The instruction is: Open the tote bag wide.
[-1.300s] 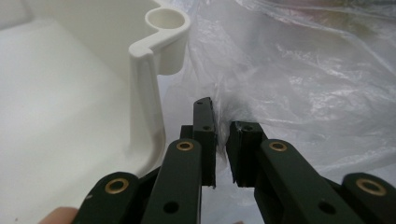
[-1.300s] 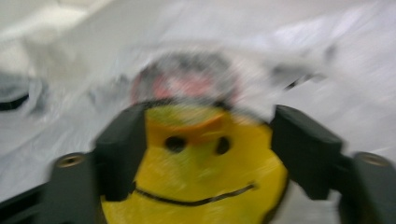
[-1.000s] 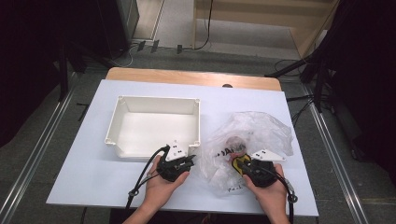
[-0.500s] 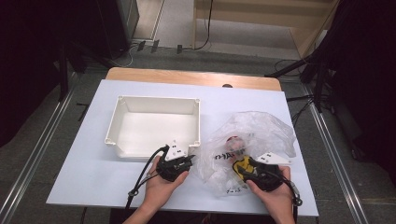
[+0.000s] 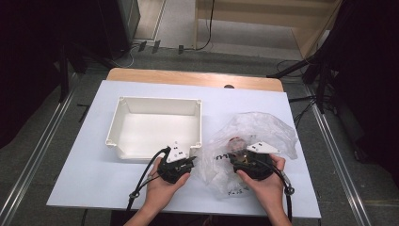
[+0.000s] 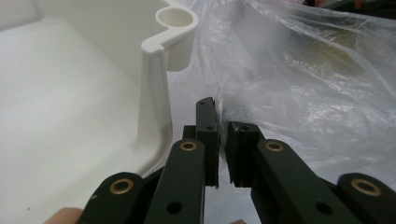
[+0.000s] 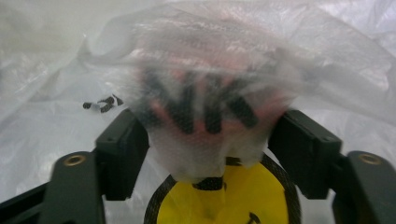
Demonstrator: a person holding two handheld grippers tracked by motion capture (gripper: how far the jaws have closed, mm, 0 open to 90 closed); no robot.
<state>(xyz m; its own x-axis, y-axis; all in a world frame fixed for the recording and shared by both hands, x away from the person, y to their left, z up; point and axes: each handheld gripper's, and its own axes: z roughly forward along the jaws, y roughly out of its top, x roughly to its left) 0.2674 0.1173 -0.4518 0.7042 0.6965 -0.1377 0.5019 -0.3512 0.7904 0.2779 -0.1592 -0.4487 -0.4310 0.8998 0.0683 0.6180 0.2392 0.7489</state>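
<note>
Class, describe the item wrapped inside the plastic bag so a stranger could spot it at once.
Start at the white tray on the table; the crumpled clear plastic bag lies beside it. Between the right gripper jaws sits a reddish bundle, film-covered with black marks, the bag's one coloured lump.

2 black claws, each with brass rivets, grey 3-cornered top plate, black cable.

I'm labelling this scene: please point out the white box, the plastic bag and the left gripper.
white box (image 5: 121, 126), high view, on its left wall.
plastic bag (image 5: 270, 128), high view, on its upper right folds.
left gripper (image 6: 223, 135), left gripper view, between its fingertips.
</note>
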